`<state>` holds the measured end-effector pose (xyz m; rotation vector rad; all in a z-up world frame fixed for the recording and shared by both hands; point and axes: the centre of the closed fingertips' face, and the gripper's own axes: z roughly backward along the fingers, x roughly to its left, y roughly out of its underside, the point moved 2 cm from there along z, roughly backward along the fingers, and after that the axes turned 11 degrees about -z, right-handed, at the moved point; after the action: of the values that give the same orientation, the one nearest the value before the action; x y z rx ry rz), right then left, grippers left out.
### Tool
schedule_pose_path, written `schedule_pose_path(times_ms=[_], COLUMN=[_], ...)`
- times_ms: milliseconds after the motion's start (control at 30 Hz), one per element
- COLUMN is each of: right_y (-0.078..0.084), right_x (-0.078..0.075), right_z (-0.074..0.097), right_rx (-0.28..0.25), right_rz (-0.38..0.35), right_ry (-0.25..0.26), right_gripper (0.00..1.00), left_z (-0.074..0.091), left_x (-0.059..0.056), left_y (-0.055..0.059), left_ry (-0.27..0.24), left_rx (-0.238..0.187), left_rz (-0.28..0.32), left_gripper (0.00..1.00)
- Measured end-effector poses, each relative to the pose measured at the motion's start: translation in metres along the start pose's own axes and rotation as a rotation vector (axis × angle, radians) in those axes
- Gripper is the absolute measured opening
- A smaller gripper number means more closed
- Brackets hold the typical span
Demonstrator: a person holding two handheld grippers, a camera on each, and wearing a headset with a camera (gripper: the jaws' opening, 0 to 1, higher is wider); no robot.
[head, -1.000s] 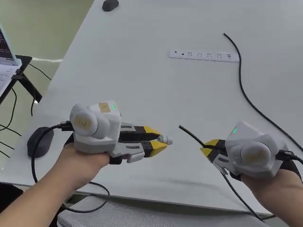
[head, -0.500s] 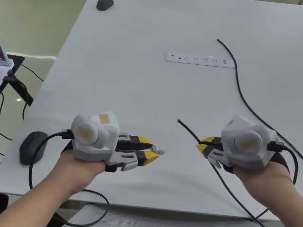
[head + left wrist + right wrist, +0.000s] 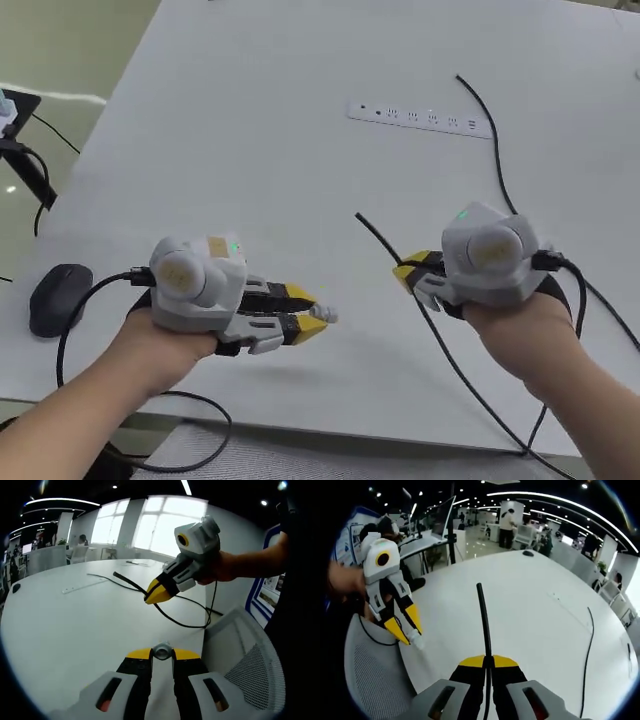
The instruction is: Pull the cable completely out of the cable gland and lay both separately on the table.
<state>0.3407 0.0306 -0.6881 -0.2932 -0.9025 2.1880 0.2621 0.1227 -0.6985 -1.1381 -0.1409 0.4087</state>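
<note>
Two grippers are held over the white table [image 3: 250, 150], one in each of the person's hands. The left gripper [image 3: 312, 311] sits at about 7 o'clock in the head view, and its yellow-tipped jaws are pinched together on the one cable gland [image 3: 329, 316], a small pale piece that pokes out past the tips. In the left gripper view the cable gland [image 3: 161, 651] is a round grey knob wedged between that gripper's own two jaws. The right gripper [image 3: 407, 272] is at about 4 o'clock in the head view. Its jaws are clamped on the black cable [image 3: 375, 232]. The free end of the cable sticks out of the jaws toward 10 o'clock, and the rest trails off toward 5 o'clock past the table edge. The cable and the cable gland are well apart, with the gland at about 8 o'clock from the cable's bare end. In the right gripper view the cable [image 3: 484, 625] runs straight out from the closed tips, and the left gripper [image 3: 406, 627] is at 9 o'clock. There is one white power strip [image 3: 420, 116] at 12 o'clock. A second black cable [image 3: 497, 165] curves past its right end. One dark mouse [image 3: 55, 298] lies at 9 o'clock, near the table's left edge.
</note>
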Motion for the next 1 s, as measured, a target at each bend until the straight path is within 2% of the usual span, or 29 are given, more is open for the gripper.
schedule_pose_path(times_ms=[200, 367, 500, 767, 1000], right_y=[-0.014, -0.021, -0.025, -0.031, -0.036], right_x=[0.010, 0.018, 0.027, 0.047, 0.059], right_z=[-0.022, -0.041, -0.053, -0.082, -0.102], right_rx=[0.001, 0.013, 0.018, 0.037, 0.041], right_rz=[0.022, 0.043, 0.056, 0.123, 0.158], right_ry=[-0.009, -0.021, -0.038, -0.090, -0.140], right_gripper=[0.00, 0.00, 0.00, 0.00, 0.00], left_z=[-0.004, -0.008, -0.010, -0.011, -0.010], left_x=[0.000, 0.000, -0.001, 0.005, 0.009], left_y=[0.020, 0.031, 0.037, 0.053, 0.056], left_ry=[0.014, 0.025, 0.039, 0.036, 0.028], left_rx=[0.016, 0.028, 0.027, 0.024, 0.022], left_rz=[0.017, 0.020, 0.018, 0.041, 0.042], left_gripper=[0.15, 0.15, 0.15, 0.15, 0.15])
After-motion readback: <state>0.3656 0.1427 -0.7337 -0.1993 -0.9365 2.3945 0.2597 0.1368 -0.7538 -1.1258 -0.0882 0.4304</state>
